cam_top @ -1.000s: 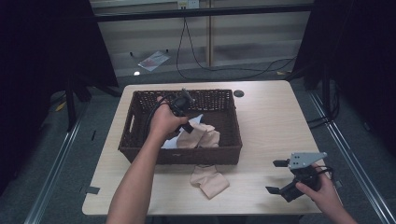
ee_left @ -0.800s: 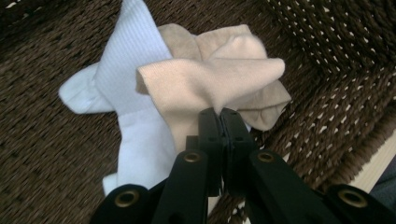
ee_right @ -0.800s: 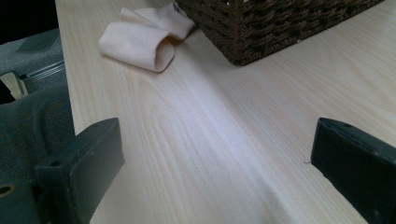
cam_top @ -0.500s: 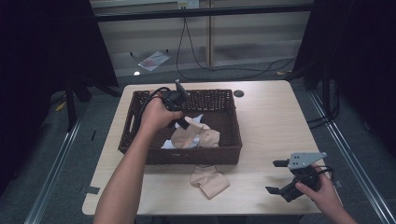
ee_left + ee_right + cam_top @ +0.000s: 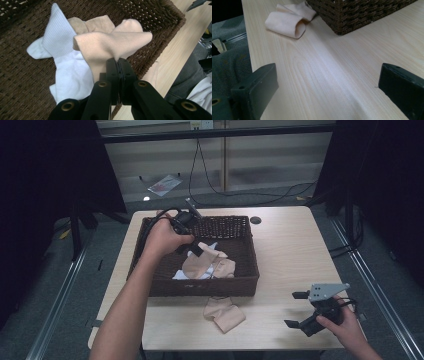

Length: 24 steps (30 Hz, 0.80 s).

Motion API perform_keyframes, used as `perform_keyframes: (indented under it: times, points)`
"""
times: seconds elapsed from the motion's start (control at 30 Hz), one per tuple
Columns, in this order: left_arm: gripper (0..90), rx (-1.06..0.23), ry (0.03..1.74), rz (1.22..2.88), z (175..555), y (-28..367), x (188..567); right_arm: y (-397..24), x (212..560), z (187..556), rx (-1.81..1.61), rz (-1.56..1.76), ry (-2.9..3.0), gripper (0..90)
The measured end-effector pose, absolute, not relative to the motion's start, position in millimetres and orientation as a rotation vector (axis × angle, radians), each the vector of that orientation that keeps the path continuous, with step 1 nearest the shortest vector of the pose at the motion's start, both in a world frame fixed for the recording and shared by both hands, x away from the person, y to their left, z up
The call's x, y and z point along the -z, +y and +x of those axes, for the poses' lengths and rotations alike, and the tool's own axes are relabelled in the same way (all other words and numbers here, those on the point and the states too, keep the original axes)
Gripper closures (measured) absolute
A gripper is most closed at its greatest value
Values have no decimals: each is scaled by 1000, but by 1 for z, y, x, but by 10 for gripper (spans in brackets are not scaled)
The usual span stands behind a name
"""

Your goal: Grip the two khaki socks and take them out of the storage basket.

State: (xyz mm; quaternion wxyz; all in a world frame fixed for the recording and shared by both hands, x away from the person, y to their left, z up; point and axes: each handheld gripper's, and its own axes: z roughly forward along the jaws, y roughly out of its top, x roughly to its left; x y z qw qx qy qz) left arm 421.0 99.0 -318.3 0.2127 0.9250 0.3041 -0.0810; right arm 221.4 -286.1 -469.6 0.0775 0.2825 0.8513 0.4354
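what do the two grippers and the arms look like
Both grippers are black with two flat black jaws. The left gripper trails a black cable and shows brass-coloured pivot pins. The right gripper carries a grey three-cornered plate on top. Both forearms are bare, without sleeves.

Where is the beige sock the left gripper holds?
High view, left of centre: the beige sock hangs from the left gripper inside the wicker basket, above a white sock.
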Motion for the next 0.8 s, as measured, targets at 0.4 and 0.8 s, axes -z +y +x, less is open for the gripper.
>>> perform_keyframes:
  times: [0.4, 0.8]
  points:
    - [885, 228, 799, 2576, 412, 103, 290, -286, 470, 221, -1308, 850, 2549, 23]
    - [885, 266, 722, 2608, 396, 98, 271, -285, 471, 222, -1298, 849, 2554, 23]
